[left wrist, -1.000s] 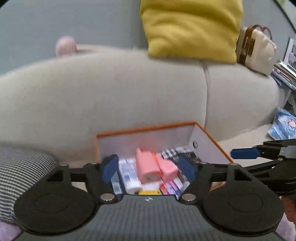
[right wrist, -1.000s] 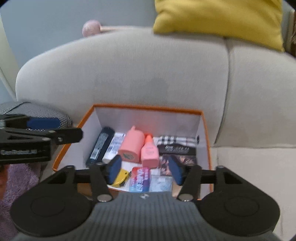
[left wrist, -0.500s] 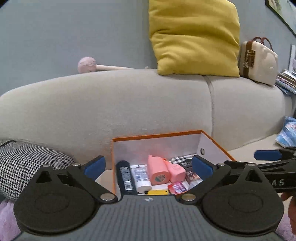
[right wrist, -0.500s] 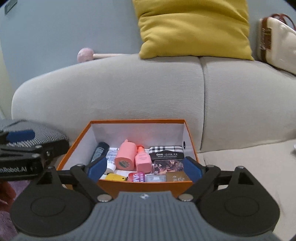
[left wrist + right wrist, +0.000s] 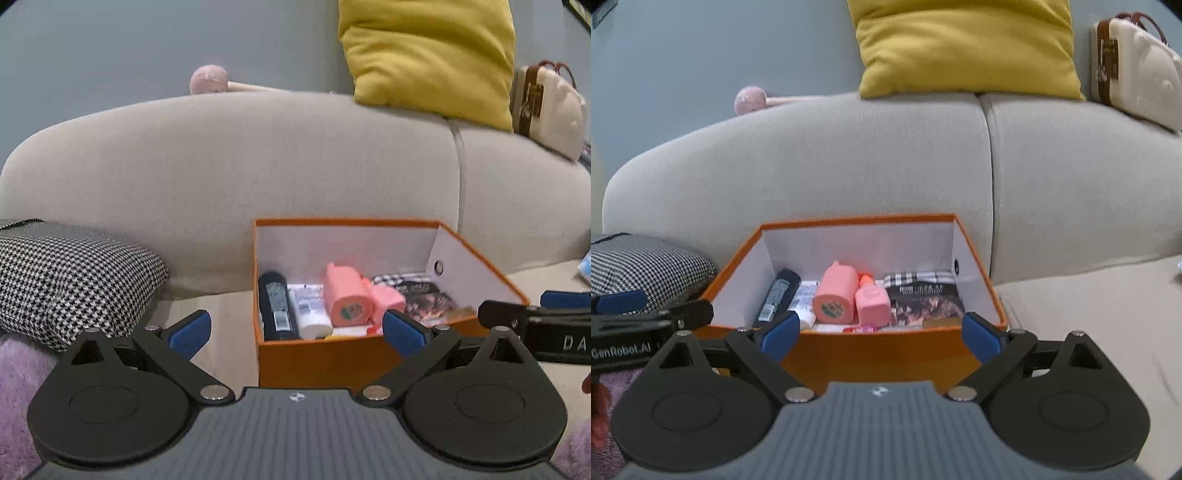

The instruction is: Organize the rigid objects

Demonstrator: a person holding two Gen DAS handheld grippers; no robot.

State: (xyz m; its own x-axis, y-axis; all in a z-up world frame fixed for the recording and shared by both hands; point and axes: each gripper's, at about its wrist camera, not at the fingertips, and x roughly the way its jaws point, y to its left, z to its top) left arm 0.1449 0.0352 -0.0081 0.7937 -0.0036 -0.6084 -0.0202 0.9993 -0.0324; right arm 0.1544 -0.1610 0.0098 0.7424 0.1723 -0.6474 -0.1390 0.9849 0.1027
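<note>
Orange box (image 5: 871,354) front wall hides items' lower ends; both tools released, empty.

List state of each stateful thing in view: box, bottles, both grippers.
orange box: lid off, on the sofa seat, items inside
black bottle: lying down in box
large pink bottle: lying down, base toward camera
small pink bottle: lying down beside it
left gripper: open, empty, jaws just widened
right gripper: open, empty, jaws just widened
</note>
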